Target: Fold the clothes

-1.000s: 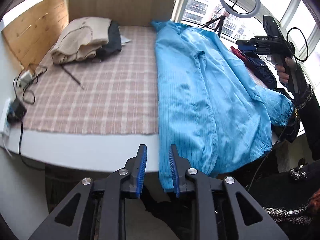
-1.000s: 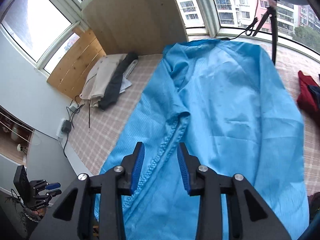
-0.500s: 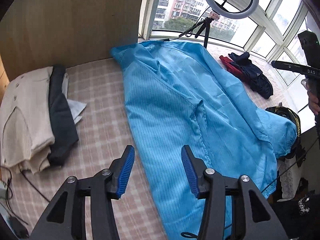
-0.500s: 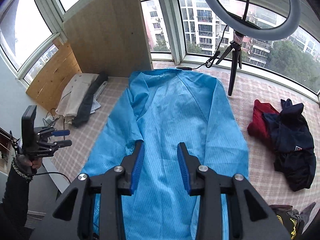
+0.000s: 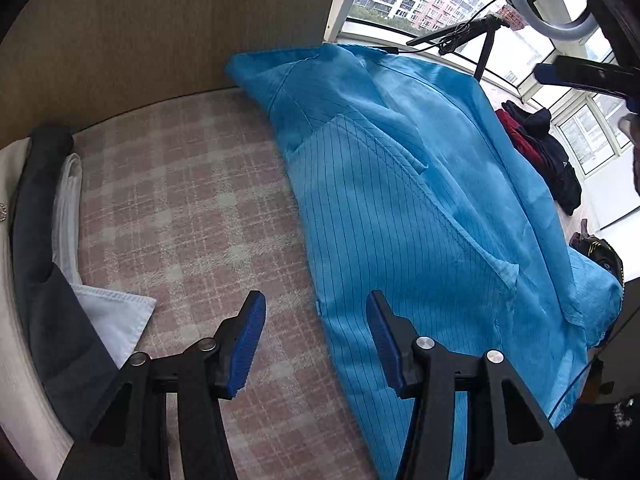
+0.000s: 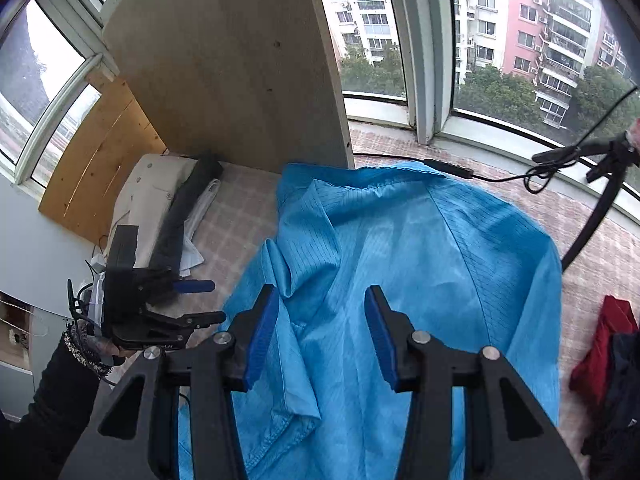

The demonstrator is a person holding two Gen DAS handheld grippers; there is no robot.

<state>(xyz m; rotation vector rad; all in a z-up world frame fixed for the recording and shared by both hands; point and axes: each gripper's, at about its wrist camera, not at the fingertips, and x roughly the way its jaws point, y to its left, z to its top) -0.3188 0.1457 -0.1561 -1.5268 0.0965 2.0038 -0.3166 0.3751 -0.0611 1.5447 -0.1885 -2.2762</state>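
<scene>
A bright blue pin-striped garment [image 5: 400, 208] lies spread on the pink plaid mat [image 5: 192, 200], its far end by the window. My left gripper [image 5: 318, 320] hovers over the garment's left edge. Its jaws are opening, and cloth and mat show below the gap with nothing pinched. In the right wrist view the blue garment [image 6: 400, 248] fills the middle. My right gripper [image 6: 320, 320] hangs above it, jaws opening and nothing between the pads. That view also shows the left gripper [image 6: 204, 302] at the left, held by a dark-sleeved hand.
A folded stack of beige, dark and white clothes [image 5: 44, 240] lies at the mat's left. A red and navy heap [image 6: 612, 356] sits at the right. A ring light tripod [image 5: 484, 52] and its cable [image 6: 448, 166] stand by the window. A wooden panel [image 6: 224, 80] closes the back.
The left gripper went from the bed's near edge inward over the mat, lower and closer, and its jaws widened. The right gripper swept toward the garment's window end and opened further.
</scene>
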